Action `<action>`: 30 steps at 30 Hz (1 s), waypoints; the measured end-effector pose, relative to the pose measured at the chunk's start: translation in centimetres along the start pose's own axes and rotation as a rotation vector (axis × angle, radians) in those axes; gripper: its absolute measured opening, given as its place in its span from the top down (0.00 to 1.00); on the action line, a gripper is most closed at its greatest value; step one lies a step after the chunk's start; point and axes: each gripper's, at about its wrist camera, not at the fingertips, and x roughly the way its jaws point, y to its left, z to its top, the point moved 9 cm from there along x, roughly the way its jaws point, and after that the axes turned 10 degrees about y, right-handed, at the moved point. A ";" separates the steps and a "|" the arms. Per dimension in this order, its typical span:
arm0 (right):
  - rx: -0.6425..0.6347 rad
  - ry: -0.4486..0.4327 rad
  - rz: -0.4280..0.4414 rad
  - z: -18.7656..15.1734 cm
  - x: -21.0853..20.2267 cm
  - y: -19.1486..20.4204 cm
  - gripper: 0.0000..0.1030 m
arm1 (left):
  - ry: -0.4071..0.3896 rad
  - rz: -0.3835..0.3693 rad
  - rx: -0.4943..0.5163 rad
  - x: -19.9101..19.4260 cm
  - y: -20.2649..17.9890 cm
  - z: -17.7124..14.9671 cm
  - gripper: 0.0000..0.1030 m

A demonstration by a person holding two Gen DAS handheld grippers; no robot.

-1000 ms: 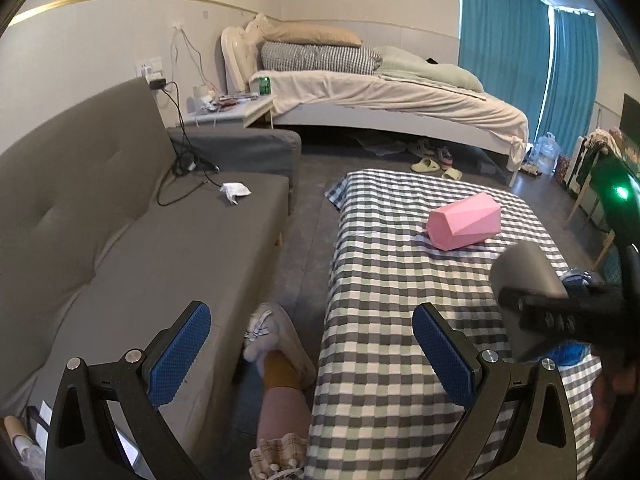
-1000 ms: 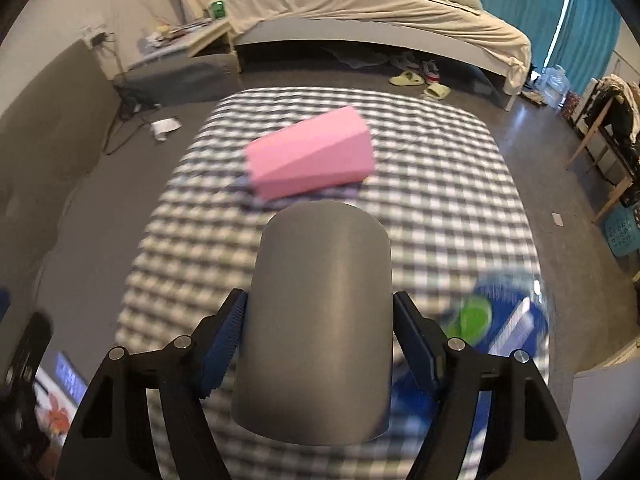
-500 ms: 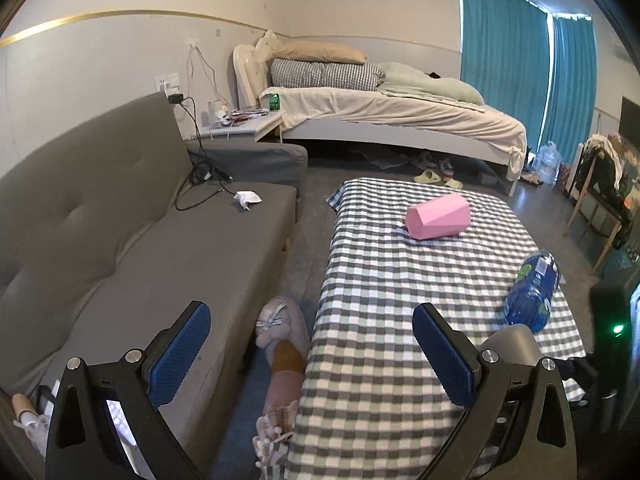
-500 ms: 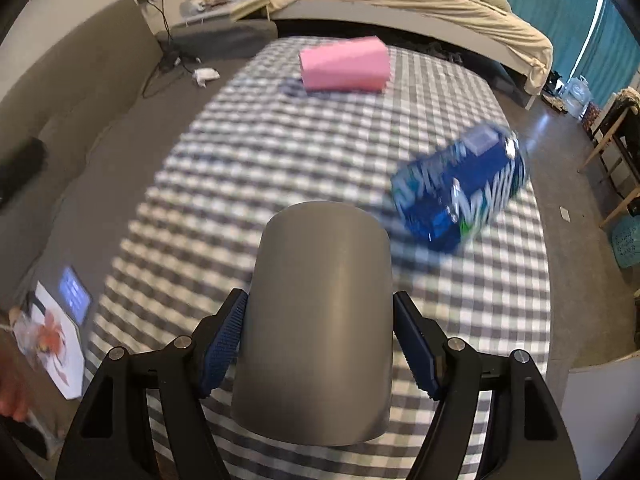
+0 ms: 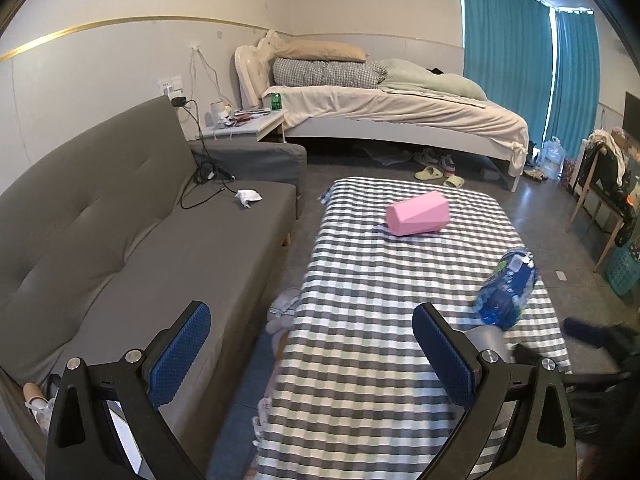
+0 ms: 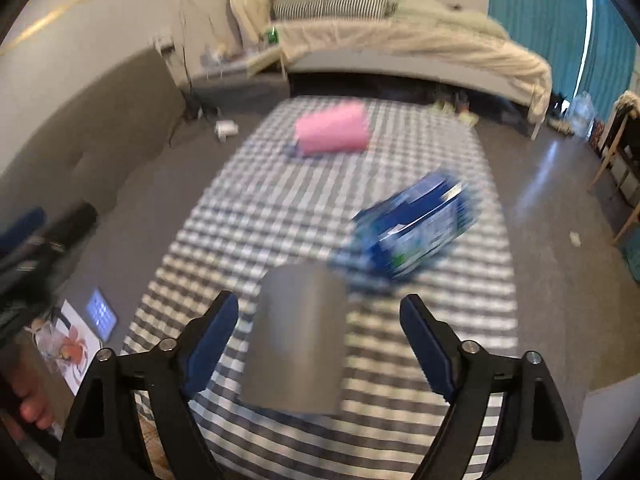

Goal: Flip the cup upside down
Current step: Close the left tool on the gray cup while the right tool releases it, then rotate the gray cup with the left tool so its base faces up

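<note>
Both sets of pads spreading wide, right gripper [image 6: 318,340] leaving the grey cup [image 6: 296,340] free on the checked table [image 6: 420,432], left gripper [image 5: 312,356] idling empty alongside.

Pink box [image 5: 417,214] and blue bottle [image 5: 506,291] lying on checked table [image 5: 368,280]; grey sofa [image 5: 120,220] beside.

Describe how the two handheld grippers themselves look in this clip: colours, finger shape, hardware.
Both match. The left gripper and right gripper have matte black angular frames with triangular cut-outs and silver round bolts at the finger joints. Each finger ends in a flat rectangular blue textured pad. No cables, labels or sleeves show on either.
</note>
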 end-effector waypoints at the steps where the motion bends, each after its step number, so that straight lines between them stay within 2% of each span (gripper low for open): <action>1: 0.016 -0.016 -0.011 0.2 -0.9 -1.1 0.17 | 0.006 -0.008 0.005 -0.1 -0.8 0.2 0.00; 6: 0.120 -0.052 -0.065 0.6 -3.2 -7.5 0.14 | 0.055 -0.058 0.066 0.3 -5.6 0.6 0.00; 11: 0.165 -0.047 -0.074 -0.7 -2.3 -11.1 0.14 | 0.177 -0.117 0.132 2.9 -10.5 -1.4 0.00; 15: 0.147 -0.035 -0.097 -1.3 -0.9 -12.0 0.14 | 0.263 -0.139 0.167 4.7 -13.4 -2.9 0.00; 17: 0.131 -0.020 -0.119 -1.5 -0.1 -12.3 0.14 | 0.334 -0.152 0.168 6.1 -14.6 -3.5 0.00; 25: 0.094 -0.009 -0.121 -1.2 1.7 -12.1 0.14 | 0.477 -0.186 0.141 9.1 -15.2 -5.3 0.00; 28: 0.095 0.003 -0.128 -1.3 2.3 -12.3 0.14 | 0.514 -0.222 0.147 9.7 -15.9 -6.1 0.04; 30: 0.103 0.018 -0.127 -1.5 2.8 -12.3 0.14 | 0.538 -0.247 0.149 10.1 -16.3 -6.5 0.14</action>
